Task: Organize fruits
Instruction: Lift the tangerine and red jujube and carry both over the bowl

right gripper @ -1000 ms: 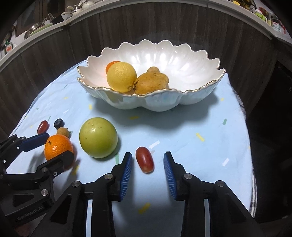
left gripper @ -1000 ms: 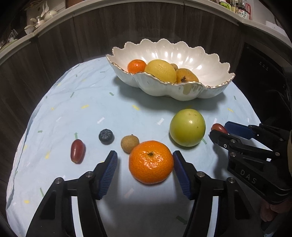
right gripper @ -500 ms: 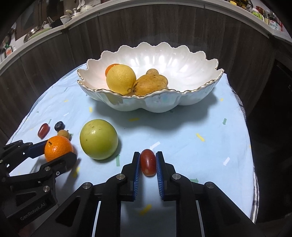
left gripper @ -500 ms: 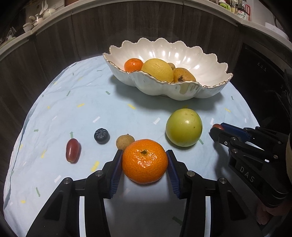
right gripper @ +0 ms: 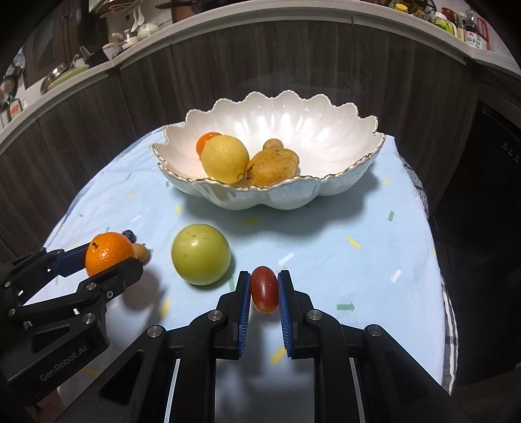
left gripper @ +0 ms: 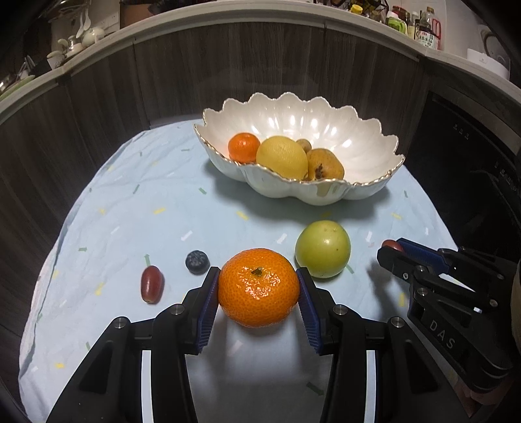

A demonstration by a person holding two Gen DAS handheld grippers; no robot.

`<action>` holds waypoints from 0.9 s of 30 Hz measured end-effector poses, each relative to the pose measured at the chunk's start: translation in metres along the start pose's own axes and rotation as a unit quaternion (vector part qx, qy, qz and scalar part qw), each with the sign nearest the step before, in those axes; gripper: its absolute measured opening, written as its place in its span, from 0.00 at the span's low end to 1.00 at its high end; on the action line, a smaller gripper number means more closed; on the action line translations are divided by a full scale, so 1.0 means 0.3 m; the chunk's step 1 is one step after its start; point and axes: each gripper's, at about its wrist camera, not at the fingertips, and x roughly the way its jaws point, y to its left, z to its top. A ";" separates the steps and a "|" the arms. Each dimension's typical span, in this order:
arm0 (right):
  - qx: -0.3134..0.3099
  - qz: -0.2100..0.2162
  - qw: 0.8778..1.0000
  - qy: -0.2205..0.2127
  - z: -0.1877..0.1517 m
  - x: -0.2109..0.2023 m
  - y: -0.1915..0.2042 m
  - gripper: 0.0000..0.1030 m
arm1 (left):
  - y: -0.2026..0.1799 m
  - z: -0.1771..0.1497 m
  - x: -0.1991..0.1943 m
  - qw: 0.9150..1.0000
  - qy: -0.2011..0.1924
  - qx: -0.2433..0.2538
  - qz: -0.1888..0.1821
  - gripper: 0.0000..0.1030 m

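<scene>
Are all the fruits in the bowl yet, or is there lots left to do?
Partway. The bowl already holds a small orange, a lemon and a brown pear. The left gripper is shut on a big orange, and the right gripper on a red grape tomato. On the cloth lie a green apple, a blueberry, another red fruit and a small brown fruit.

— Someone's home kitchen, isn't it?

— Looks so. A pale countertop curves along the top of the frame over dark wood-grain cabinet fronts. Upper left: white teaware, spoons, a steel pan. Upper right: sauce bottles.

— And the middle?

— A scalloped white bowl of fruit on a light blue tablecloth.
</scene>
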 end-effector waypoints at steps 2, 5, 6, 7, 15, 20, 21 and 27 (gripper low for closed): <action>0.002 -0.001 1.000 -0.004 0.000 -0.012 0.002 0.18 | 0.002 0.003 -0.014 1.000 -0.004 -0.001 0.000 0.44; 0.003 -0.003 1.000 -0.009 0.004 -0.034 0.010 0.18 | 0.006 0.012 -0.029 1.000 -0.011 -0.001 0.000 0.44; 0.003 -0.004 1.000 -0.011 0.006 -0.041 0.012 0.18 | 0.007 0.016 -0.035 1.000 -0.013 -0.001 0.000 0.44; 0.003 -0.005 1.000 -0.013 0.007 -0.046 0.014 0.18 | 0.008 0.020 -0.040 1.000 -0.016 -0.001 0.000 0.44; -0.002 -0.017 0.999 -0.029 0.033 -0.091 0.022 0.18 | 0.018 0.058 -0.074 1.000 -0.028 -0.003 -0.002 0.44; -0.006 -0.029 0.999 -0.039 0.072 -0.107 0.017 0.18 | 0.022 0.089 -0.082 0.999 -0.034 0.003 -0.002 0.44; -0.007 -0.032 0.999 -0.041 0.080 -0.111 0.016 0.18 | 0.024 0.096 -0.084 0.999 -0.035 0.002 -0.003 0.44; -0.006 -0.035 0.998 -0.053 0.127 -0.122 0.010 0.18 | 0.031 0.146 -0.089 0.999 -0.047 0.008 -0.007 0.44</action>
